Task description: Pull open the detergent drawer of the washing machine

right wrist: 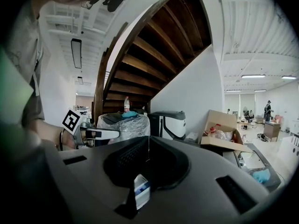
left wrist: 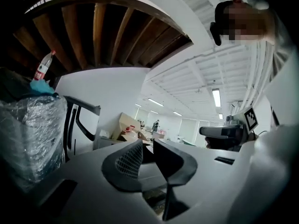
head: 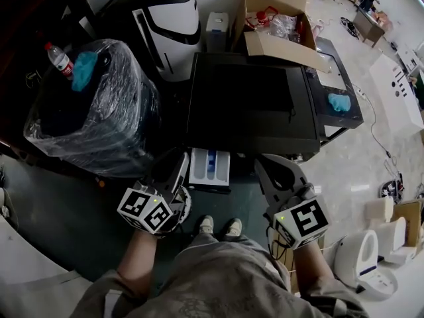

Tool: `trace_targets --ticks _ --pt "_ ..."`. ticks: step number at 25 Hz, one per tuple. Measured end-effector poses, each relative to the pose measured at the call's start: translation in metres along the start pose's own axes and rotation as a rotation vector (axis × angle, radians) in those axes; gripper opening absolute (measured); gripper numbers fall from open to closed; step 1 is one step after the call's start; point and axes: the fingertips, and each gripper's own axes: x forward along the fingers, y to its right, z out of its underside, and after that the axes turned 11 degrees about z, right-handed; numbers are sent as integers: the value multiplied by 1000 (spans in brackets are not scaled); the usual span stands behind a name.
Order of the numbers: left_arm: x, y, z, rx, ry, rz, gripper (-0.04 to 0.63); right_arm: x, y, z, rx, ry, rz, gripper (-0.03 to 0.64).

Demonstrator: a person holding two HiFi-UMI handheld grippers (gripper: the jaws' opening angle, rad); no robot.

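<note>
Looks like a big open workshop or test hall. Set beneath a dark wooden staircase [right wrist: 154,55] and lit by long white ceiling strip lights [left wrist: 216,97]. Crowded with a black-topped washing machine [head: 245,105], a bulky load wrapped in clear plastic film [head: 99,118], an open brown cardboard box [head: 278,45] and white rounded plastic units [head: 361,260] on a pale glossy floor [head: 351,171]. Shared with a distant standing person [right wrist: 267,110] among work tables.

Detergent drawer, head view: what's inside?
The detergent drawer stands pulled out of the washing machine. It shows white compartments with a blue insert in the middle. Its back end is covered by the machine's top; whether it holds detergent cannot be told.
</note>
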Motion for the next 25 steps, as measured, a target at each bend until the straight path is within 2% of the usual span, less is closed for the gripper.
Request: trace_targets --ticks 5,8,11,16,25 --pt "6 15 -44 64 18 13 45 -9 11 -14 1 41 27 31" --pt "5 24 -67 148 23 6 32 -12 16 -21 -2 66 40 31" --pt "3 32 -82 194 23 2 28 -18 16 -31 -3 98 34 31" --pt "6 43 -91 272 -9 0 26 -28 23 -42 -8 125 53 31" --pt "16 48 -85 301 -47 24 23 -30 35 -44 -9 123 85 31"
